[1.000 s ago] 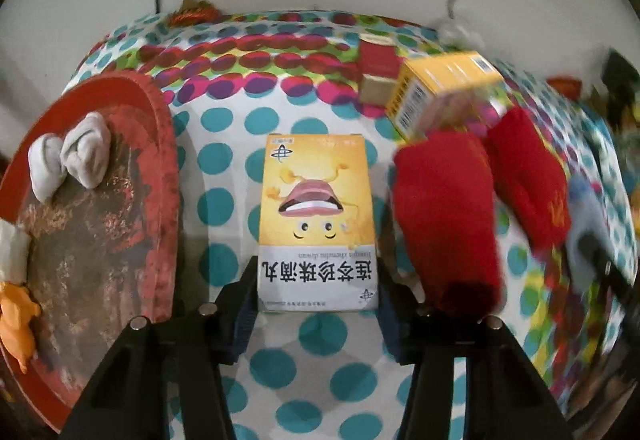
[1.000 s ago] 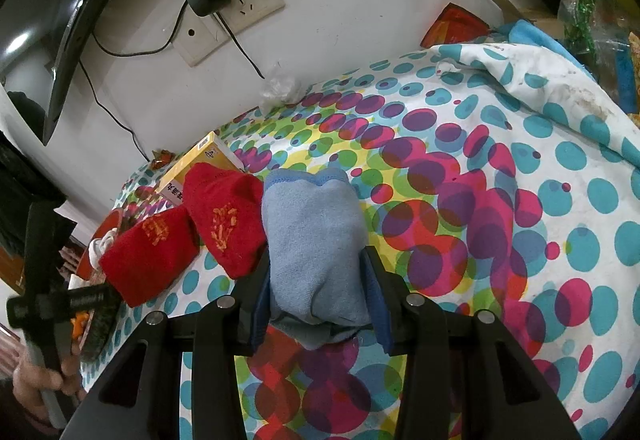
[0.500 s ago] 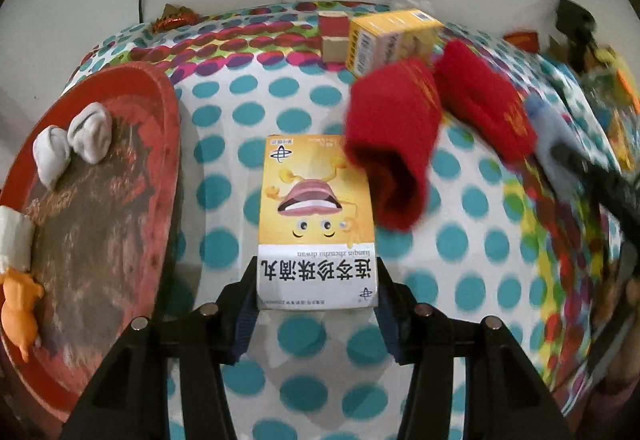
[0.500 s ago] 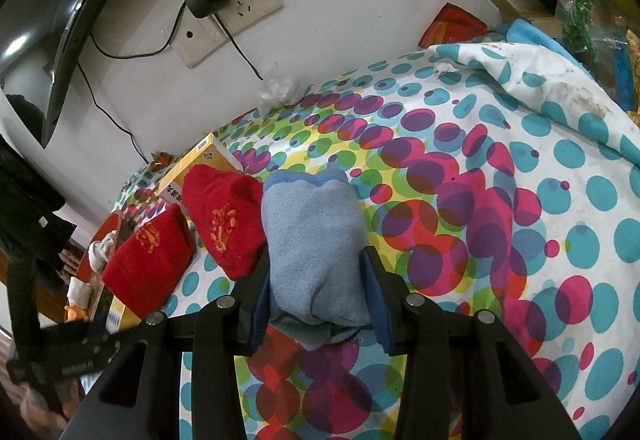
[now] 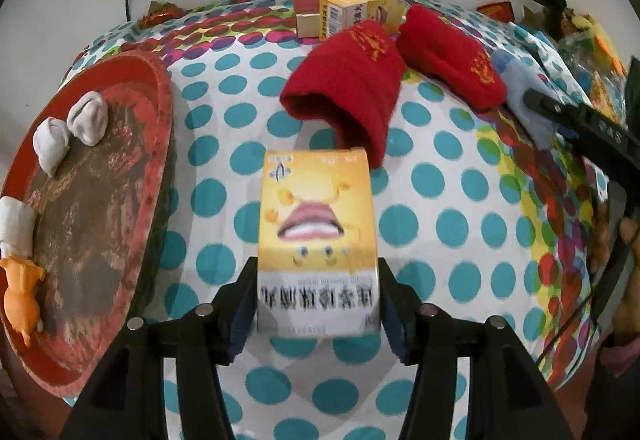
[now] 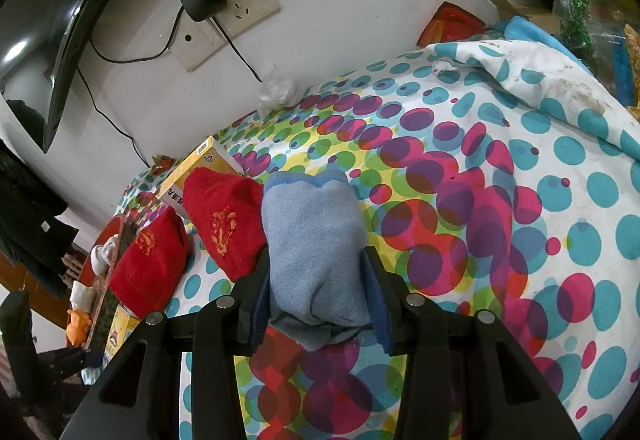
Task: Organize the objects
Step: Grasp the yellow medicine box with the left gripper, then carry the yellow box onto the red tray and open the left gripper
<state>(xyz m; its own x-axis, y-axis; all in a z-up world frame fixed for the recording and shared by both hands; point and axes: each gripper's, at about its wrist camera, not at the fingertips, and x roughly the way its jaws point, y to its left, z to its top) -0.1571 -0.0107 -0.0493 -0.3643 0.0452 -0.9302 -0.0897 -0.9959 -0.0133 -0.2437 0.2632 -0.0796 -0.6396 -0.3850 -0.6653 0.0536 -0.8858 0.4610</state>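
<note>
- As the left gripper [image 5: 318, 298] spreads its jaws, the yellow medicine box [image 5: 316, 240] between them could tip toward the red sock [image 5: 352, 92] at 1 o'clock.
- Box's long axis runs 6 to 12 o'clock over the dotted cloth [image 5: 460, 208], its printed title nearest the jaws.
- Right gripper [image 6: 318, 290] pinches a blue sock [image 6: 314, 240], cuff at 12.

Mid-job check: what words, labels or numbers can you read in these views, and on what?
Nothing reads cleanly enough to quote.
Near box: large black Chinese characters, upside down and blurred.
Far box: side print, too small to read.
Red socks: gold embroidery, unreadable.
No other text legible.
</note>
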